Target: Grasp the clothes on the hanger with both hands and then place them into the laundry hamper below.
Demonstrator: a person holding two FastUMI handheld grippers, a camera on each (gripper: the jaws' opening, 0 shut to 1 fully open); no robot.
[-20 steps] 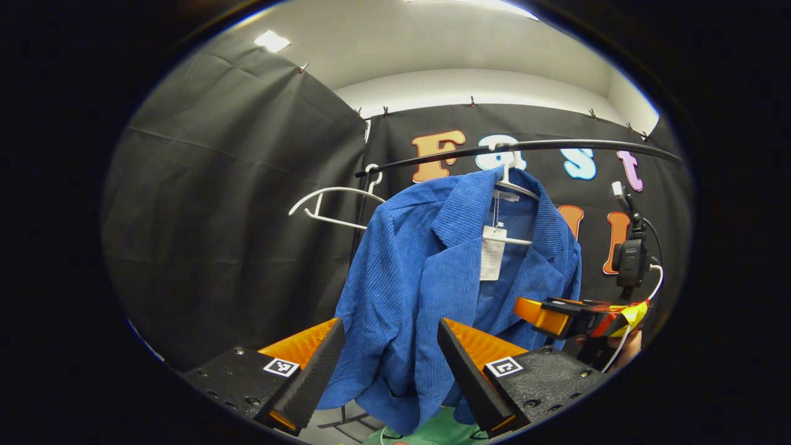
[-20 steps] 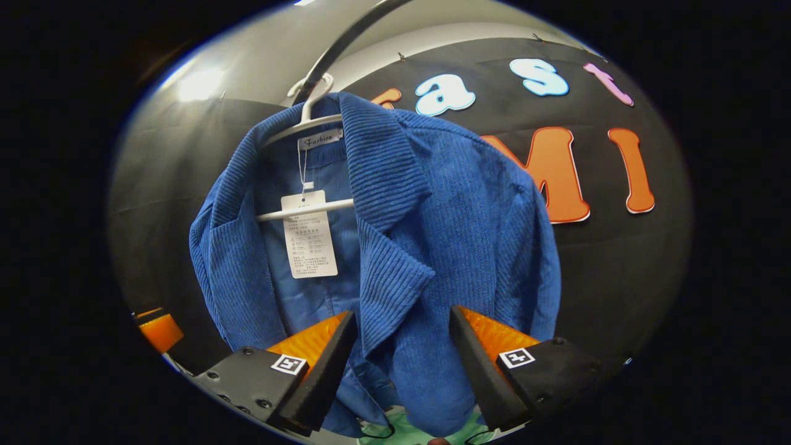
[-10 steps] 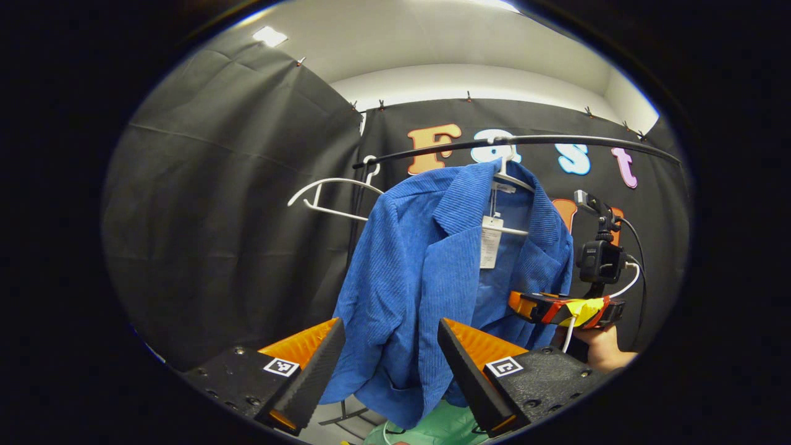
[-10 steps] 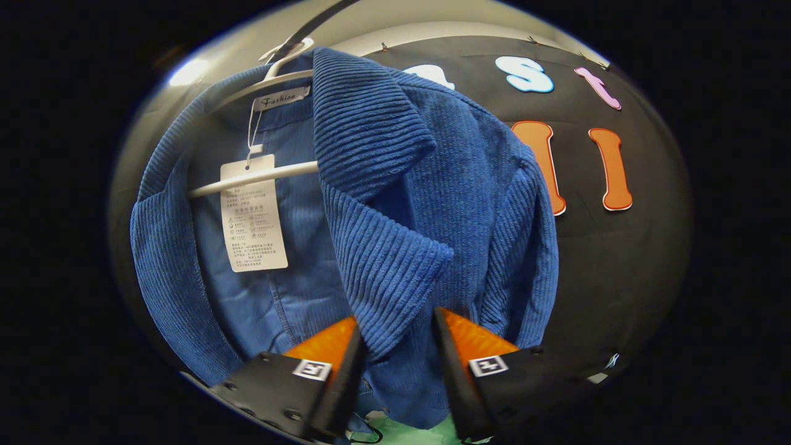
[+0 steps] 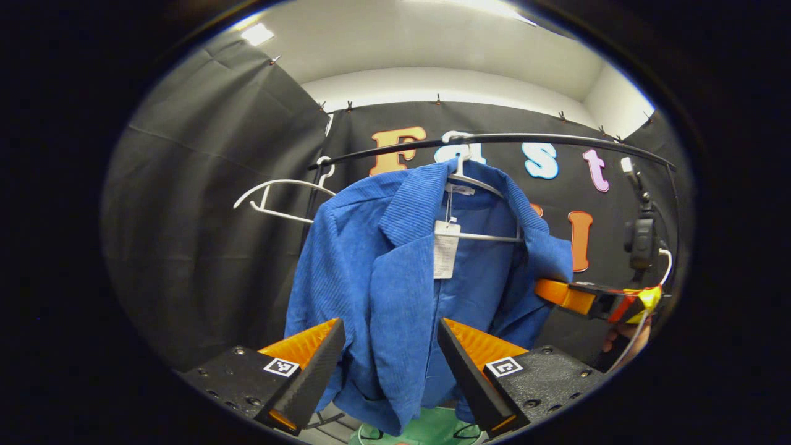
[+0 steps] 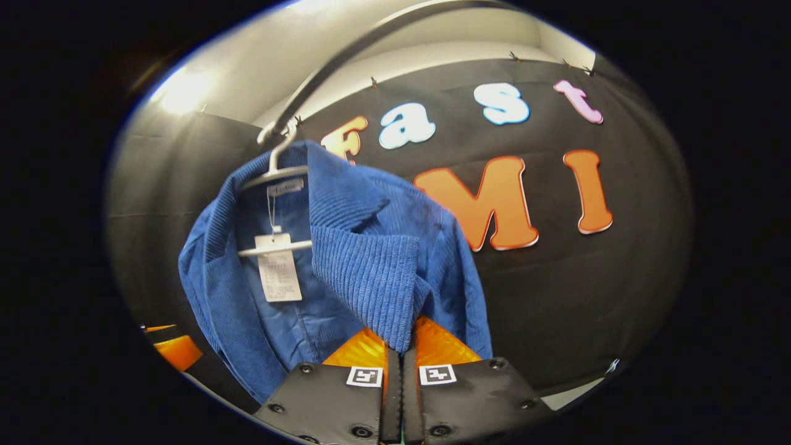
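The blue ribbed corduroy jacket (image 5: 395, 272) hangs on a white plastic hanger (image 5: 476, 185), which is hooked over a black curved metal rail (image 5: 494, 141) in front of the black cloth wall. A white paper tag (image 5: 445, 256) hangs on a string inside the open front of the jacket, level with the hanger's crossbar.

Left gripper (image 5: 390, 361): the fingers stand wide apart. In the left gripper view, the lower front panel of the jacket hangs between them. Whether either finger touches the cloth cannot be told.

Right gripper (image 6: 396, 355): the fingers are pressed together on the lower edge of the jacket's right-hand lapel. In the right gripper view, the ribbed lapel runs down into the closed gap between the fingers. In the left gripper view, the right gripper (image 5: 547, 290) is at the right side of the jacket, at the lapel edge, with a hand (image 5: 627, 337) holding it from below.

A second, bare white plastic hanger (image 5: 278, 201) hangs on the same rail to the left of the jacket, apart from it.

A green fabric surface (image 5: 432, 426) is visible directly below the jacket hem, between the left gripper's fingers. What it belongs to cannot be told.
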